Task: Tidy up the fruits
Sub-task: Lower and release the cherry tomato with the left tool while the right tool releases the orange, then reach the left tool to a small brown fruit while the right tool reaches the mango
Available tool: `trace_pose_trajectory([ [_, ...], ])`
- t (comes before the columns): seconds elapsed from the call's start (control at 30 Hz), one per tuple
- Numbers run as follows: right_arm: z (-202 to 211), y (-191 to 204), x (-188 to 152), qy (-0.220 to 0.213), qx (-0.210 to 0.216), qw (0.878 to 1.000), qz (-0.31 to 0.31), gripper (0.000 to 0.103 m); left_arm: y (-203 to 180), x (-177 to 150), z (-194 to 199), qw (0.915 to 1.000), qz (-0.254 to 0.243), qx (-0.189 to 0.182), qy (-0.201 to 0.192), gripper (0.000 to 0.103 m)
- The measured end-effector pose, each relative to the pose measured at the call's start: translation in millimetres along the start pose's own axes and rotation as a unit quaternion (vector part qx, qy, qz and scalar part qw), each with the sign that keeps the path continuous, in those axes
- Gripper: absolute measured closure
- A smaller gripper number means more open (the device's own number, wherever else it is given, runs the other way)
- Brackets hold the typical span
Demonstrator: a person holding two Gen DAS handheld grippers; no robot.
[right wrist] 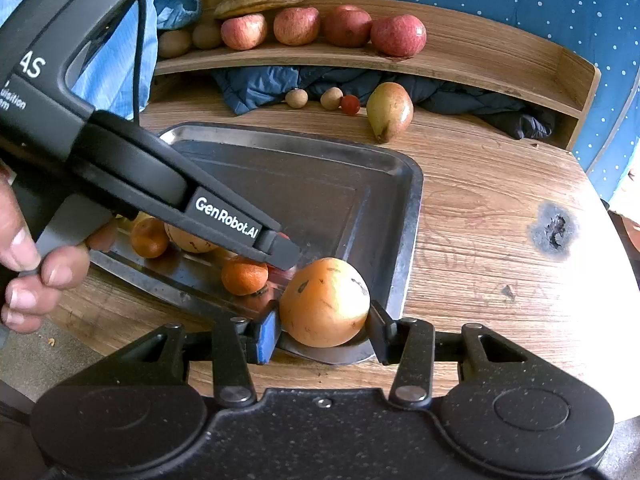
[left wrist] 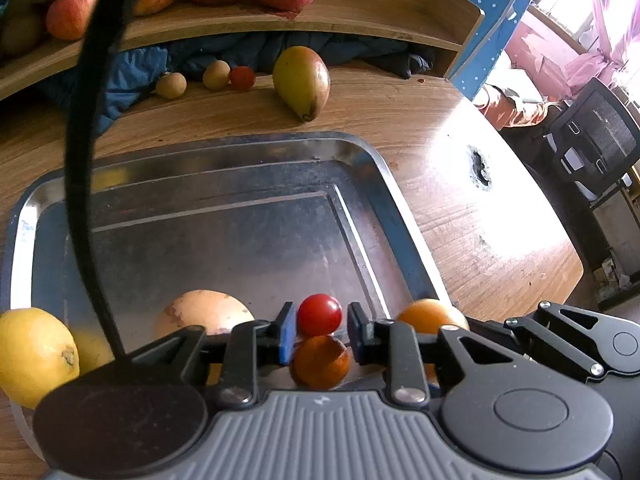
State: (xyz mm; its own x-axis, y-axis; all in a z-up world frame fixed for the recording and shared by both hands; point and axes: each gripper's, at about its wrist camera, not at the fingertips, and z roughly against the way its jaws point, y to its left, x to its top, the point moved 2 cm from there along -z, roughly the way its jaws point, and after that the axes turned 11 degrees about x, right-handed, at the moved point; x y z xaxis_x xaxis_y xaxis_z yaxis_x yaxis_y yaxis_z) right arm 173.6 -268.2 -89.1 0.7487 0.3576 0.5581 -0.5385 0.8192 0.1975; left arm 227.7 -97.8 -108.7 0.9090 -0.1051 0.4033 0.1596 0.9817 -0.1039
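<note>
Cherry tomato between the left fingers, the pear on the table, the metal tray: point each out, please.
Cherry tomato (left wrist: 319, 314), left wrist view, middle of its red skin.
Pear (right wrist: 390, 110), right wrist view, centre of its wide body.
Metal tray (left wrist: 256, 146), left wrist view, far rim.

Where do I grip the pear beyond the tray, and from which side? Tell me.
Across the wide belly of the pear, from above, one finger on each flank. It lies on its side, narrow end towards the tray, so the taper would likely slip. Mind the cherry tomato close on its left.
</note>
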Motion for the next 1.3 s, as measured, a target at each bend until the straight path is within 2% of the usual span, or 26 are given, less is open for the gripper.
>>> trace_pose_trajectory([
  [0.03,-1,0,0,0.001,-0.001,1.0,0.001,0.055,0,0,2,1.0,-0.001,0.002,-0.001,0.064],
  [0.37,5,0,0,-0.008,-0.003,1.0,-0.001,0.054,6,0,23,0.9998,0.002,-0.003,-0.019,0.045],
  [0.53,13,1,-1,-0.014,-0.003,1.0,0.001,0.047,7,-5,41,0.9991,-0.002,-0.012,-0.04,0.022],
  [0.67,21,2,-3,-0.02,-0.001,1.0,0.005,0.04,14,-10,53,0.9989,0.002,-0.016,-0.045,0.018],
  [0.83,29,5,-3,-0.025,0.003,1.0,0.009,0.03,30,-20,68,0.9987,0.007,-0.003,-0.05,0.006],
  [0.93,32,7,-3,-0.027,0.007,1.0,0.011,0.022,41,-28,75,0.9989,0.006,0.009,-0.045,0.003],
  [1.3,33,18,4,-0.029,0.033,0.999,0.026,0.004,84,-57,90,0.9964,0.034,0.075,-0.02,0.0],
])
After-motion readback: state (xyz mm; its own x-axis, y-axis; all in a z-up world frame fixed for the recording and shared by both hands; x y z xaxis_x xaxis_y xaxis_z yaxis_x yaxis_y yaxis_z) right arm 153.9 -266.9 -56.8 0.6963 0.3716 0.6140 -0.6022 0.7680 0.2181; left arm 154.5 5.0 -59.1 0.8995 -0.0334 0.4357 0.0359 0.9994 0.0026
